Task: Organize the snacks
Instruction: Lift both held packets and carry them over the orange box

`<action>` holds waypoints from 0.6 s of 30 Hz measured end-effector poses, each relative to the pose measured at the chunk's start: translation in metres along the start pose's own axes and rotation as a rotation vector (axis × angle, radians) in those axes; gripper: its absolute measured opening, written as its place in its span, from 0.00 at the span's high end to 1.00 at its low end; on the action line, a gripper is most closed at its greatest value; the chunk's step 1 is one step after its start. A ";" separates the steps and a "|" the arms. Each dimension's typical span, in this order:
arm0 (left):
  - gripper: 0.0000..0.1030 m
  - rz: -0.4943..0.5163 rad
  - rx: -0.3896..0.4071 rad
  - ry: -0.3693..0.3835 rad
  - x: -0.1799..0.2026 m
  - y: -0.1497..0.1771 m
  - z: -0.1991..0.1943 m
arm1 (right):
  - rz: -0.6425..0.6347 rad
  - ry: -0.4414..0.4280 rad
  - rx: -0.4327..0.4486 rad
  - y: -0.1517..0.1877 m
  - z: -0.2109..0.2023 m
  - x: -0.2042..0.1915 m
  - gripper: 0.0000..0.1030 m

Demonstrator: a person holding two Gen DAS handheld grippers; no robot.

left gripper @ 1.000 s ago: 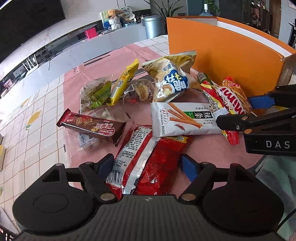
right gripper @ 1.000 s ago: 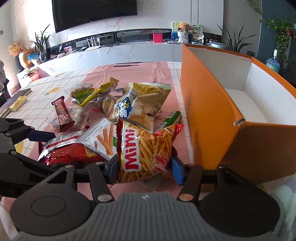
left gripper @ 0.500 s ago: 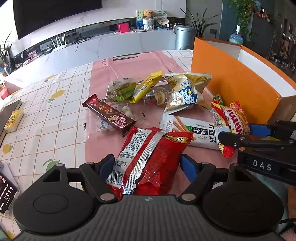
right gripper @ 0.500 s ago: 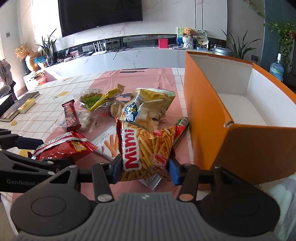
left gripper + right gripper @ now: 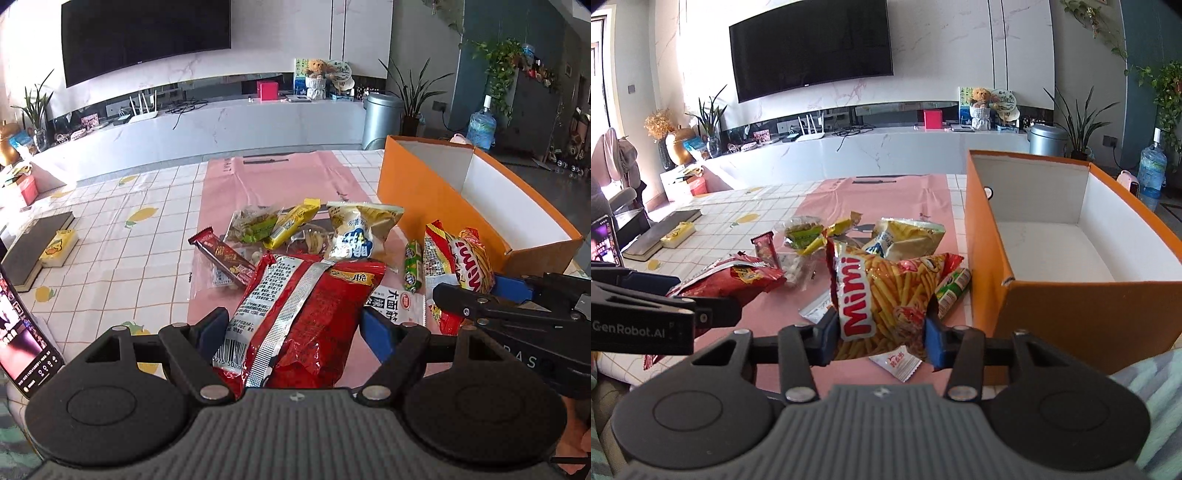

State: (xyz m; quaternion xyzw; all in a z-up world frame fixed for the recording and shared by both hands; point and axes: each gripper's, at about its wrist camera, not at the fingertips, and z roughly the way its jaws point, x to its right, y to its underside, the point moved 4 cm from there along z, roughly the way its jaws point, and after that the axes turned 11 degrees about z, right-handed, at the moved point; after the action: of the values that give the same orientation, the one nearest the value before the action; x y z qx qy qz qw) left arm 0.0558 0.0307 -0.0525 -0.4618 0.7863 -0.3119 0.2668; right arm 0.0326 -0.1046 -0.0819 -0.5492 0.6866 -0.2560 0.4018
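Note:
My left gripper is shut on a red snack bag and holds it lifted above the pink mat. My right gripper is shut on the Mimi fries bag, also lifted. Each held bag shows in the other view: the Mimi bag and the red bag. An open orange box with a white inside stands at the right; it looks empty. It also shows in the left wrist view.
On the mat lie a yellow chip bag, a brown chocolate bar, a green sausage stick, a white spicy-strip pack, and green and yellow packets. A phone and a book are at the left.
Both grippers have risen and tilted up, lifting the red bag and the Mimi bag off the mat. The view now takes in the room and the inside of the box.

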 end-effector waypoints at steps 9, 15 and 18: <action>0.13 0.064 0.107 0.043 0.024 -0.048 -0.027 | -0.003 -0.018 0.112 -0.044 -0.049 0.023 0.57; 0.13 0.167 0.147 0.128 0.055 -0.090 -0.023 | -0.032 -0.005 0.099 -0.083 -0.066 0.057 0.57; 0.13 0.246 0.146 0.172 0.079 -0.108 -0.015 | -0.020 0.000 0.035 -0.099 -0.066 0.081 0.57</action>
State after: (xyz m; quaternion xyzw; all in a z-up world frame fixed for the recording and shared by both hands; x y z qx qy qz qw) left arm 0.0718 -0.0768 0.0263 -0.3131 0.8322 -0.3713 0.2676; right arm 0.0260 -0.2143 0.0111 -0.5491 0.6764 -0.2719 0.4088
